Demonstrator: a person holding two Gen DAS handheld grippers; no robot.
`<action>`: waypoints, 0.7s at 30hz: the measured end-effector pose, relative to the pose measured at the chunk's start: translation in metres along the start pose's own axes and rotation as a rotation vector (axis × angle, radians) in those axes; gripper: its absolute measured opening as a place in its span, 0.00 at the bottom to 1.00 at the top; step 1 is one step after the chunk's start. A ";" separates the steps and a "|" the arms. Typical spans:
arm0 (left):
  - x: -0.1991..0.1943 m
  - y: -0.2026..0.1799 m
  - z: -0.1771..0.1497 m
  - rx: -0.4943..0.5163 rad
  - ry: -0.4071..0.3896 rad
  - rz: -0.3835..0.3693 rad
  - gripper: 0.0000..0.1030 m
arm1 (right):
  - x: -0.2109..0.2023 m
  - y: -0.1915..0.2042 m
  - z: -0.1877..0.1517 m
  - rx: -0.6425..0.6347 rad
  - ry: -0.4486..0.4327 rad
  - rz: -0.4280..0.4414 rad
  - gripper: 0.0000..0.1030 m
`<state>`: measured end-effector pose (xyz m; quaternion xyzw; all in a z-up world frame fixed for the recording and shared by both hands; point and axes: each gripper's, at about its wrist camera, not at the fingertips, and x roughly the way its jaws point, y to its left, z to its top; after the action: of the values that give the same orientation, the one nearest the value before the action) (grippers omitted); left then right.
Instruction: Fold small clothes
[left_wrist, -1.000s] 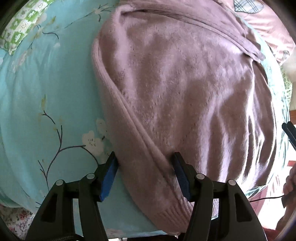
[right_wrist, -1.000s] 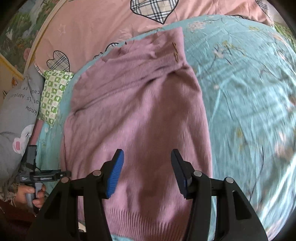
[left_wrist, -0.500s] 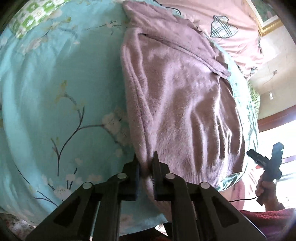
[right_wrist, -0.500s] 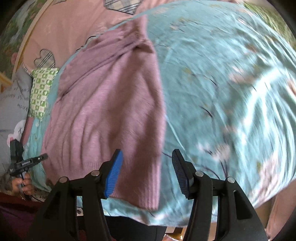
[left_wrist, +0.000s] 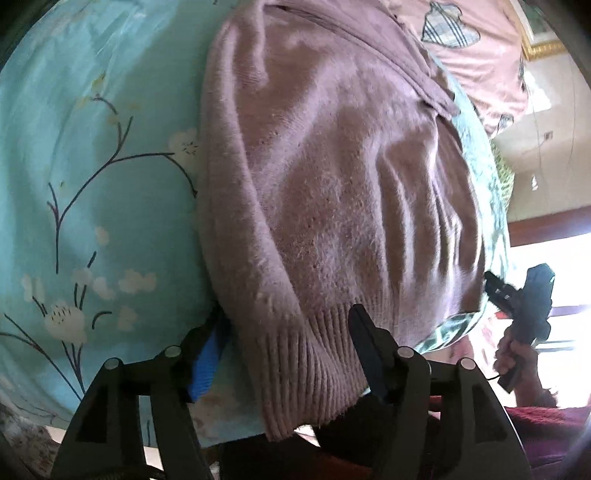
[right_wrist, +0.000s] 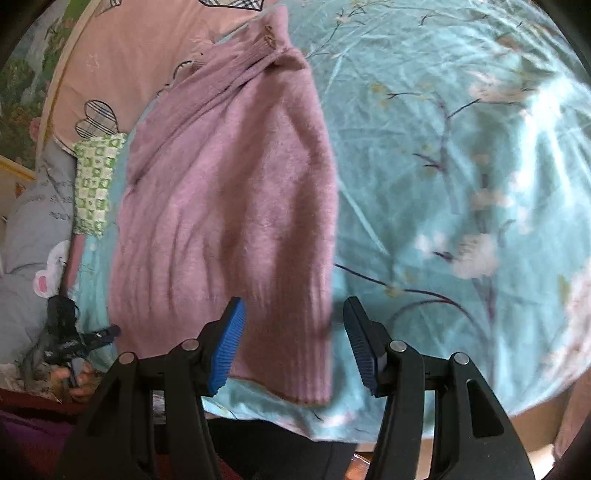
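Left gripper (left_wrist: 291, 345): black plastic with blue ribbed pads; its jaws stand apart, one on each side of the sweater's lower corner. The left pad sits low against the fabric edge, partly hidden by it; whether it touches cannot be told.
Right gripper (right_wrist: 293, 334): same black frame and blue ribbed pads, jaws apart and holding nothing. The sweater's hem corner lies between and below the two fingers.
Sweater (left_wrist: 332, 184): a mauve, fuzzy knit lying flat on the bed, folded lengthwise into a long narrow shape. A rounded fold runs along one long side; soft ripples cross the body.
Hem (left_wrist: 317, 369): a ribbed band, close vertical ridges, at the near end, reaching the bed's near edge and drooping slightly over it.
Cuff (right_wrist: 271, 37): ribbed, at the far end of the sweater, with two small brown buttons; a sleeve lies folded slantwise across the top.
Sheet (right_wrist: 461, 184): smooth turquoise cloth, lightly creased, printed with dark thin branches and white blossoms; it spreads well beyond the sweater.
Pillow (right_wrist: 94, 181): a green-and-white checked piece near the sweater's far side.
Quilt (right_wrist: 122, 59): pink, with plaid heart patches, beyond the sheet.
Grey cloth (right_wrist: 33, 236): soft, with printed letters and a white-and-pink animal patch, at the bed's side.
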<state>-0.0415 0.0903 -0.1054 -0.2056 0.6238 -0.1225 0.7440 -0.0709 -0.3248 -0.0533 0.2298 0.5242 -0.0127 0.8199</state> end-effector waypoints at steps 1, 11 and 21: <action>0.001 -0.002 0.000 0.023 -0.008 0.037 0.38 | 0.005 0.003 0.000 0.004 0.000 0.019 0.52; -0.015 0.036 -0.010 -0.039 -0.046 -0.020 0.06 | -0.019 -0.032 -0.014 0.097 -0.034 0.070 0.06; 0.000 0.014 0.000 -0.004 -0.019 -0.020 0.38 | 0.006 -0.029 -0.010 0.144 0.039 0.156 0.13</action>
<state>-0.0427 0.1022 -0.1117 -0.2148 0.6147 -0.1267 0.7483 -0.0843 -0.3451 -0.0723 0.3286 0.5184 0.0179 0.7893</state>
